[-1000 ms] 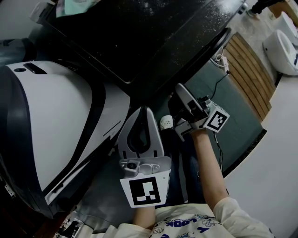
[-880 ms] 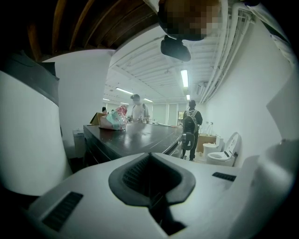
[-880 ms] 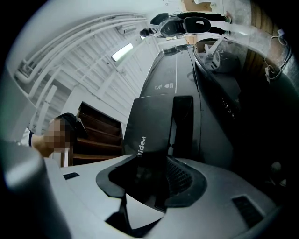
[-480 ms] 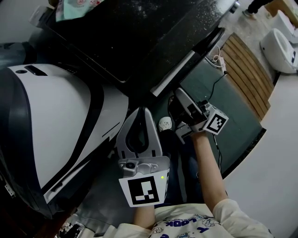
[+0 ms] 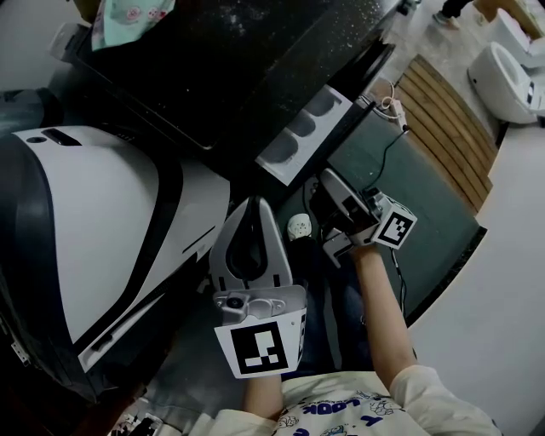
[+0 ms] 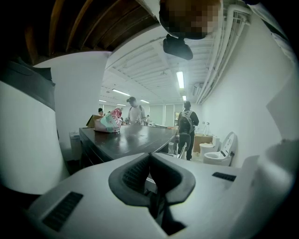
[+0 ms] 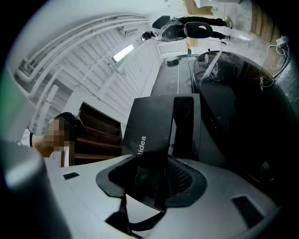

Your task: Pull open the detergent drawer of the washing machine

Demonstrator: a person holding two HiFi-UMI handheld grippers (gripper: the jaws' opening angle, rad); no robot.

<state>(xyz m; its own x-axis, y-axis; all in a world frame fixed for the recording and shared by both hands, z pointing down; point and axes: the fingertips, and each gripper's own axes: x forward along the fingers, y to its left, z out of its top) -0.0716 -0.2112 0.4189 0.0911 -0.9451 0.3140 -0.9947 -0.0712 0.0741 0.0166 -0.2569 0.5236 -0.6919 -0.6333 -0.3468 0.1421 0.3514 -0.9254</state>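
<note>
The black washing machine (image 5: pixel 247 60) fills the top of the head view. Its detergent drawer (image 5: pixel 302 132) stands partly out, with white compartments showing. My right gripper (image 5: pixel 324 189) is shut on the drawer's dark front panel. In the right gripper view that panel (image 7: pixel 152 126), with white lettering on it, sits between the pads (image 7: pixel 180 175). My left gripper (image 5: pixel 258 204) hangs below the drawer, apart from it, its jaws shut with nothing between them. In the left gripper view its tips (image 6: pixel 149 158) meet in front of the machine's dark top (image 6: pixel 131 137).
A big white and dark curved appliance (image 5: pixel 94 230) stands at the left. A small white round object (image 5: pixel 298 226) lies between the grippers. A cable with a plug (image 5: pixel 392 106), a slatted wooden board (image 5: pixel 447 119) and a toilet (image 5: pixel 511 81) are at the right. A patterned bag (image 5: pixel 128 17) sits on the machine.
The drawer has slid further out of the machine and its white compartments have come into sight. The right gripper moved back with the front panel. The left gripper stayed about where it was.
</note>
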